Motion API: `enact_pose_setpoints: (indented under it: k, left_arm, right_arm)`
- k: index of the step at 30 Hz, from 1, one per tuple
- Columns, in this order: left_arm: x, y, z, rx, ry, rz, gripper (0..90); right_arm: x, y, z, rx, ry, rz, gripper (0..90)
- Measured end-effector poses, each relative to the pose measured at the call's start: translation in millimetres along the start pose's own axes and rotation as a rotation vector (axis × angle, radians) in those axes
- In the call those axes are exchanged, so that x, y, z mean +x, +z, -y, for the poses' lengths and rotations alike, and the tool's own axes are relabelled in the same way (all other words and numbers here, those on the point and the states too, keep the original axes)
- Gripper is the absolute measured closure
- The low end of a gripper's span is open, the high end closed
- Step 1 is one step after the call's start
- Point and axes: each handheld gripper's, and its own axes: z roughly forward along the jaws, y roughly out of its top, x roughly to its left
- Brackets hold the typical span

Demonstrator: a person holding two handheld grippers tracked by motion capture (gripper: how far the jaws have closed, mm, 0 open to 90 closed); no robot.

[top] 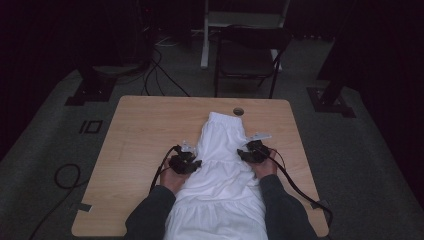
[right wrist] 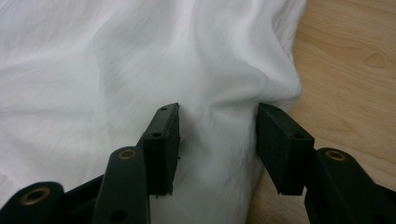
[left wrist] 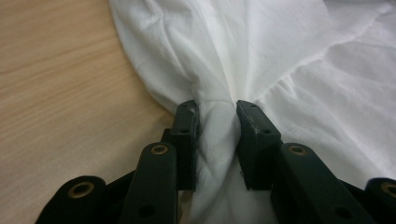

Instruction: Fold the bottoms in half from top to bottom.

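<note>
A white tiered garment (top: 222,165) lies lengthwise down the middle of the wooden table (top: 145,130), waistband at the far end. My left gripper (top: 197,164) is at its left edge. In the left gripper view my left gripper (left wrist: 217,112) is shut on a bunched fold of the garment (left wrist: 280,56), pads pressing into the cloth. My right gripper (top: 241,154) is at the garment's right edge. In the right gripper view my right gripper (right wrist: 217,114) holds a wider fold of the garment (right wrist: 116,60) between its jaws, creases drawn toward them.
A dark folding chair (top: 250,55) stands beyond the table's far edge. A round hole (top: 238,111) is in the tabletop near the waistband. Cables (top: 65,175) lie on the grey floor at the left. Bare wood (left wrist: 56,93) shows on either side of the garment.
</note>
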Motion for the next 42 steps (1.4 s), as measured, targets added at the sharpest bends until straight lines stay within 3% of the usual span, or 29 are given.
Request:
enact_pose_setpoints:
  k: [1,2,3,10,14,16,19,25,26,28,31,33,38,42]
  left_arm:
    - [2.7,-0.8,-2.5,0.017,-0.018,0.022,68.6]
    - [4.1,-1.0,-5.1,0.016,-0.014,0.008,56.4]
    - [5.5,-1.6,-7.6,0.008,-0.015,0.001,51.1]
    - [30.5,3.1,-50.8,-0.102,-0.106,-0.008,36.9]
    - [35.0,23.8,-68.1,-0.080,-0.102,-0.051,33.3]
    - [36.6,35.5,-69.2,-0.063,-0.124,-0.050,32.7]
    - [35.8,49.9,-65.9,-0.008,-0.125,-0.048,32.7]
    - [33.8,50.7,-66.0,0.014,-0.087,-0.064,48.4]
    - [33.8,50.5,-65.9,0.015,-0.083,-0.063,55.1]
    - [33.7,50.4,-65.5,0.015,-0.077,-0.064,58.9]
    - [32.4,50.7,-66.0,0.020,-0.071,-0.061,63.0]
    - [31.7,50.7,-66.3,0.025,-0.067,-0.060,64.3]
    - [30.2,50.2,-66.0,0.033,-0.050,-0.052,67.1]
    - [28.0,49.2,-65.5,0.046,-0.039,-0.036,72.3]
  right_arm:
    - [0.3,-0.4,0.4,0.000,-0.002,-0.003,49.9]
    - [-0.2,-0.4,0.8,-0.003,-0.005,-0.006,49.9]
    - [-0.2,-0.5,0.8,-0.003,-0.005,-0.007,49.9]
    - [-0.3,-0.4,1.4,-0.008,-0.005,-0.005,50.1]
    - [-0.1,-0.5,2.2,-0.014,-0.003,-0.004,50.2]
    - [-0.2,-0.5,2.7,-0.017,-0.002,-0.004,50.3]
    - [-0.4,-0.5,3.0,-0.019,-0.003,-0.004,50.5]
    - [-1.9,-0.4,-3.2,0.025,-0.005,-0.018,48.2]
    - [-5.7,-0.7,-10.6,0.046,0.011,-0.010,39.3]
    - [-12.5,-4.5,-19.0,-0.010,0.039,0.029,34.6]
    - [-24.8,-2.7,-31.9,-0.043,0.125,-0.017,28.6]
    - [-28.2,5.5,-37.3,-0.006,0.143,-0.026,26.5]
    - [-20.3,24.9,-34.6,0.066,0.125,-0.038,30.3]
    - [-9.0,26.5,-32.5,0.061,0.070,0.011,38.5]
